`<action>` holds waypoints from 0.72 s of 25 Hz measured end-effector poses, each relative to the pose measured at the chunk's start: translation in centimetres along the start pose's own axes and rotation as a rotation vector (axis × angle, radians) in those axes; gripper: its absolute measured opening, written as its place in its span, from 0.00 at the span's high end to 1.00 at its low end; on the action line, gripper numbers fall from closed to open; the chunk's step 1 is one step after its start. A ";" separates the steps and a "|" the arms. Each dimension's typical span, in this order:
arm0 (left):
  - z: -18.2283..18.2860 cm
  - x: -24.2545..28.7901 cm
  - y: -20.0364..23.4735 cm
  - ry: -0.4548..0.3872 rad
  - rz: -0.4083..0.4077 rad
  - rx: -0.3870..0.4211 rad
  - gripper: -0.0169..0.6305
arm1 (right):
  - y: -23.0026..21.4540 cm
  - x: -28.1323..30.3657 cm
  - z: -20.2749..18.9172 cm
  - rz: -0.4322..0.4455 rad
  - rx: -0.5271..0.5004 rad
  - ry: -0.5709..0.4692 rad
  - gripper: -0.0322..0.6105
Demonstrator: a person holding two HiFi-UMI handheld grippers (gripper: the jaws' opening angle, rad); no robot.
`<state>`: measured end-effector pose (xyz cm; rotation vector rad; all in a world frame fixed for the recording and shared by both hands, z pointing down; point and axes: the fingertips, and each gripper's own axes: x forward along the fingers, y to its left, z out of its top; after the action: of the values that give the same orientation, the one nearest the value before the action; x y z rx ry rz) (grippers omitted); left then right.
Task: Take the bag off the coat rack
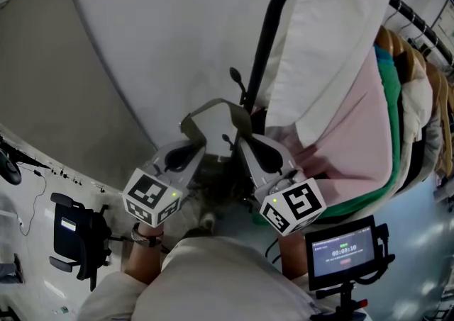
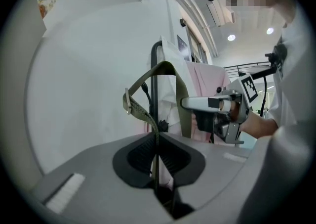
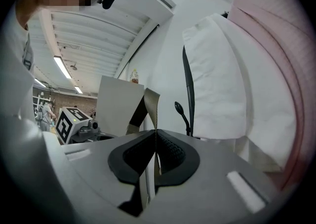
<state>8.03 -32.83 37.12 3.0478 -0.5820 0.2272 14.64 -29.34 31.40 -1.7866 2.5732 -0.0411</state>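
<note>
An olive bag strap [image 1: 216, 108] arches between my two grippers in the head view. My left gripper [image 1: 189, 151] is shut on its left end, and the strap [image 2: 165, 68] runs up out of the jaws [image 2: 157, 145]. My right gripper [image 1: 246, 144] is shut on the other end, with the strap [image 3: 149, 103] pinched between its pads. The dark bag body [image 1: 215, 186] hangs low between the grippers, mostly hidden. The black coat rack pole [image 1: 267, 35] rises just behind. Its knobbed hook [image 3: 179, 109] stands to the right of the strap, apart from it.
White, pink and green garments [image 1: 347, 100] hang on the rack at right, close to my right gripper. A plain white wall [image 1: 156, 43] is behind. A small monitor on a stand [image 1: 344, 249] is at lower right, and a black office chair [image 1: 74, 234] at lower left.
</note>
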 end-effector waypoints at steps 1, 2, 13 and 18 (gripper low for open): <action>-0.1 0.0 0.0 0.002 0.001 -0.004 0.95 | 0.0 0.0 -0.1 0.001 0.003 0.004 0.94; -0.1 -0.1 0.0 0.003 0.002 -0.006 0.95 | 0.0 0.0 -0.2 0.002 0.006 0.006 0.94; -0.1 0.6 0.3 0.000 0.000 -0.011 0.95 | -0.4 0.1 -0.1 0.014 0.005 0.005 0.94; -0.1 0.6 0.3 0.004 0.002 -0.010 0.95 | -0.3 0.1 -0.2 0.012 0.004 0.010 0.94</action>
<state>8.45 -33.30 37.31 3.0368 -0.5836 0.2295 14.90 -29.55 31.57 -1.7736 2.5891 -0.0546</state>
